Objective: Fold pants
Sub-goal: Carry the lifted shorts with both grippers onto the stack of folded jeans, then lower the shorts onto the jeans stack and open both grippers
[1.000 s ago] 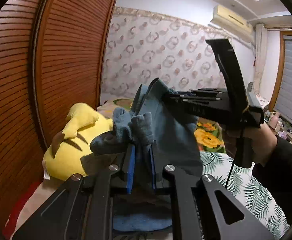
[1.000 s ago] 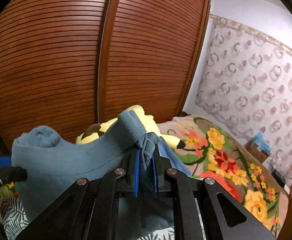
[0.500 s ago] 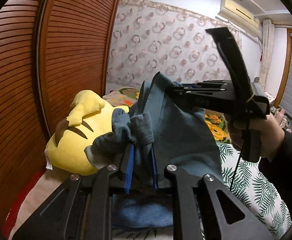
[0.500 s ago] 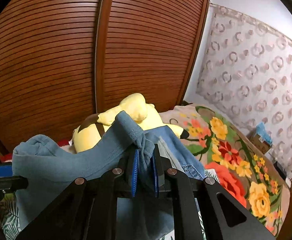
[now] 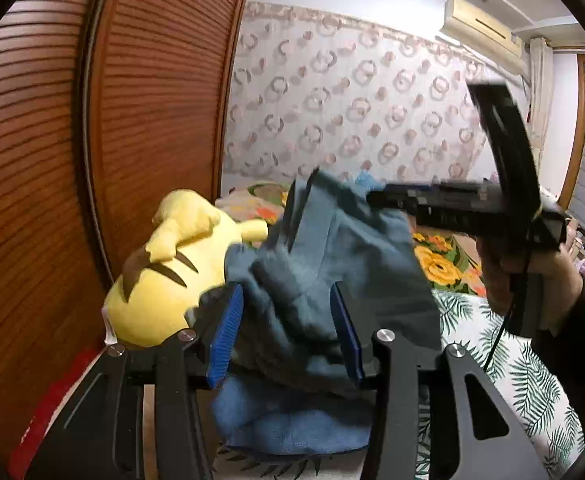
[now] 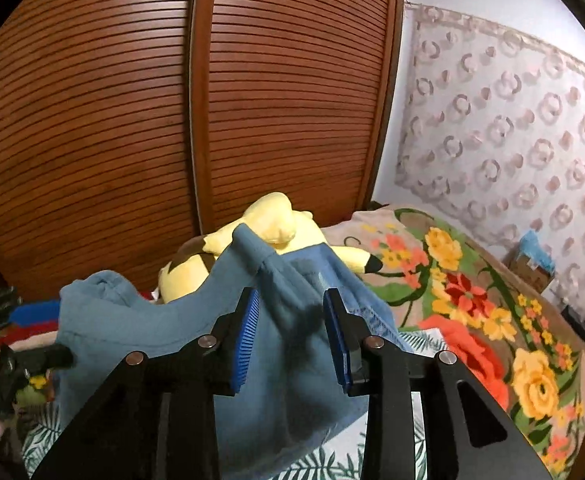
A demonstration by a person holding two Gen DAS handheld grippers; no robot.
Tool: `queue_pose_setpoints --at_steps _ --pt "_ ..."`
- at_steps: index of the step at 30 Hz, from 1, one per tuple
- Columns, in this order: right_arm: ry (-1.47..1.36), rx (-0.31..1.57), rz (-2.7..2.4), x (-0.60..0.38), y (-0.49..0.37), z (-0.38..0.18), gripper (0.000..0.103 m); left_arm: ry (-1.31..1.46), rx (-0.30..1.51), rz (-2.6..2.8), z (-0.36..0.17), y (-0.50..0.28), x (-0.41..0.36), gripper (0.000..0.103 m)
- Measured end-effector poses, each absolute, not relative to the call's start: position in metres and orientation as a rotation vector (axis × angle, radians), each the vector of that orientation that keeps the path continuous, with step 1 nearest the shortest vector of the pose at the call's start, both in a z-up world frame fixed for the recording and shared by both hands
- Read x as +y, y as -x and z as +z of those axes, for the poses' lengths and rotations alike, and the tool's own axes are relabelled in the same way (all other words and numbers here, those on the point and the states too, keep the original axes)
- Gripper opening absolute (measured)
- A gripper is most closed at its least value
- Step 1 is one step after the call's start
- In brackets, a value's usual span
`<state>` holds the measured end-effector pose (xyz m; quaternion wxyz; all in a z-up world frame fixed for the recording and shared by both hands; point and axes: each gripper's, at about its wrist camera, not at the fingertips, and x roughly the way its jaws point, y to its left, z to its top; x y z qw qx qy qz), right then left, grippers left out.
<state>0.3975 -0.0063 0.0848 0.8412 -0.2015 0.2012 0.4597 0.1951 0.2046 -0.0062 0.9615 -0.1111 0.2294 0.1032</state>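
Above the bed, at twelve o'clock from both cameras, the pants were being released: left gripper and right gripper, clamped a second earlier, were opening, cloth loose between parted pads, so a fold was judged laid down

No readable text, labels, brands or numbers in either view.
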Motion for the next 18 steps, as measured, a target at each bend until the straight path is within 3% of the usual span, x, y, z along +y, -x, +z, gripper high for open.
queue_pose_setpoints --at_steps 7,18 --pt "0.373 0.457 0.98 -0.012 -0.41 0.078 0.035 0.171 0.471 0.198 0.001 -0.206 0.198 0.047" --pt "0.37 0.536 0.871 0.002 -0.448 0.059 0.035 0.177 0.589 0.22 -0.038 -0.208 0.202 0.047"
